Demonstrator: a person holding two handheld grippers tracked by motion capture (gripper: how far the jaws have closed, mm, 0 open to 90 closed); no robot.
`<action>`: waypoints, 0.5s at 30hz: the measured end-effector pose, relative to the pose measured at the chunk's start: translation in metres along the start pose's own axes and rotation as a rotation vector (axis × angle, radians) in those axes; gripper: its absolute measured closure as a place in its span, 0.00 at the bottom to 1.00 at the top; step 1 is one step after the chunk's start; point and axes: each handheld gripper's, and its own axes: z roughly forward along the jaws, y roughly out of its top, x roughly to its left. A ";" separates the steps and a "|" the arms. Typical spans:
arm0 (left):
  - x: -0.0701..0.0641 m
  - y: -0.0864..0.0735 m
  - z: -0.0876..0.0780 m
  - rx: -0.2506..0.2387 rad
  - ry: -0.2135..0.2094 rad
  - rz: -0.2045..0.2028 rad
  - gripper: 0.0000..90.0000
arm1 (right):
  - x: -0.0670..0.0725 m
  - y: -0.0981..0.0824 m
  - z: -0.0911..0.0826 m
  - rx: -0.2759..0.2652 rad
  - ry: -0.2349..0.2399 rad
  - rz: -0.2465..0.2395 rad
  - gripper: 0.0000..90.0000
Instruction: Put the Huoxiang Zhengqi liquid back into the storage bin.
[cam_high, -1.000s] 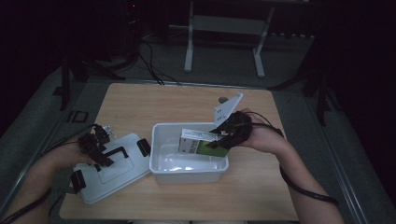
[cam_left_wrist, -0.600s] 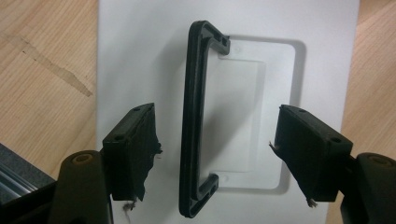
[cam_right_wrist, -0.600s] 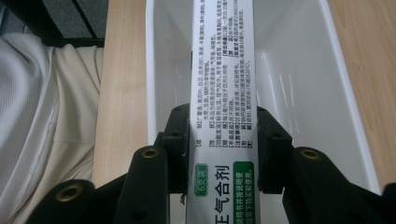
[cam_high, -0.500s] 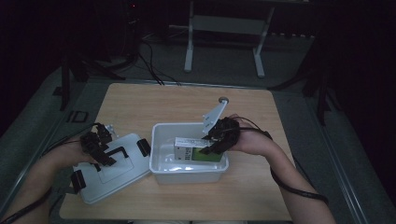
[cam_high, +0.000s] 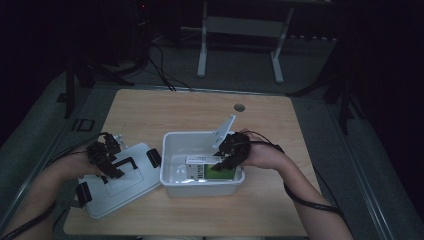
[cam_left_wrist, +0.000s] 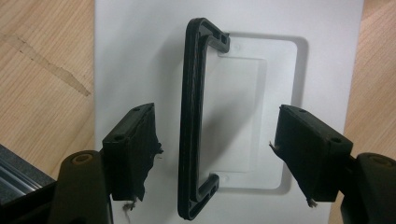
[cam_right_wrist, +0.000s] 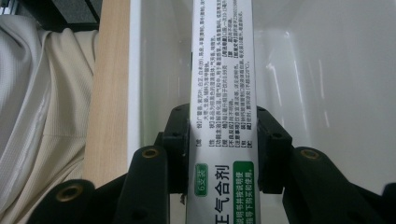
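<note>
A white-and-green carton with printed text lies low inside the open white plastic bin at the table's middle. My right gripper is shut on the carton, one pad on each long side, and reaches into the bin over its right wall. The bin's white lid lies flat on the table to the left, its black handle standing up. My left gripper hovers over the lid, open, its pads either side of the handle without touching it.
The bin shows bare white walls and floor around the carton. The wooden table has a round cable hole near its far edge. The lid carries black latches at its ends. A desk frame stands beyond the table.
My right gripper has moved down and a little left, carrying the carton from above the bin's rim deep into the bin. The left gripper and the lid have stayed put.
</note>
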 end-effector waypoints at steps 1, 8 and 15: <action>0.000 0.000 0.001 0.002 0.000 -0.003 0.33 | 0.000 -0.001 0.002 0.003 0.002 -0.001 0.70; 0.000 -0.001 0.002 0.007 0.000 -0.002 0.33 | -0.004 -0.008 0.016 0.014 0.021 0.021 0.70; 0.000 -0.003 0.004 0.025 0.011 -0.005 0.33 | -0.005 -0.009 0.030 0.055 0.025 0.026 0.70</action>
